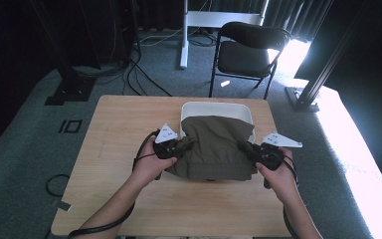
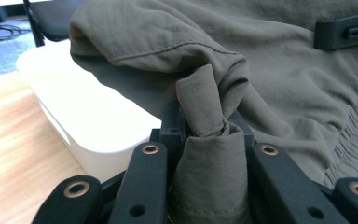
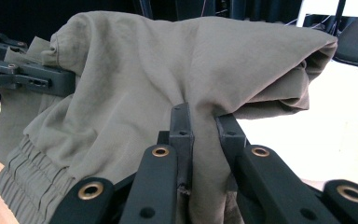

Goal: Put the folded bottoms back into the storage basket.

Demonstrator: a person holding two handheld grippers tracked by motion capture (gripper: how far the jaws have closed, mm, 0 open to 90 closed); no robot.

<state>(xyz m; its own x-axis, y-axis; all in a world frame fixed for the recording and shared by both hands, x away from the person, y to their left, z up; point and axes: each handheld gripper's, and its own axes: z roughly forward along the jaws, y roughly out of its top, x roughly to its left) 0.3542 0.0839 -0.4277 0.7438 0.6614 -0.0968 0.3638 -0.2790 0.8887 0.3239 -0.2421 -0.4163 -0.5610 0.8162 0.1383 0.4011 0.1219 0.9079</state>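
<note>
An olive-green garment with an elastic waistband hangs between my two grippers, its far part draped over a white bin at the table's middle. My left gripper is shut on a bunched fold of the garment at its left side. My right gripper is shut on the cloth at its right side. The gathered waistband hangs toward me above the wood. The opposite gripper's jaw shows in each gripper view, clamped on the cloth.
The wooden table has bare room left and front of the bin. A black folding chair and a white stand are on the carpet beyond the table. Cables lie on the floor at left.
</note>
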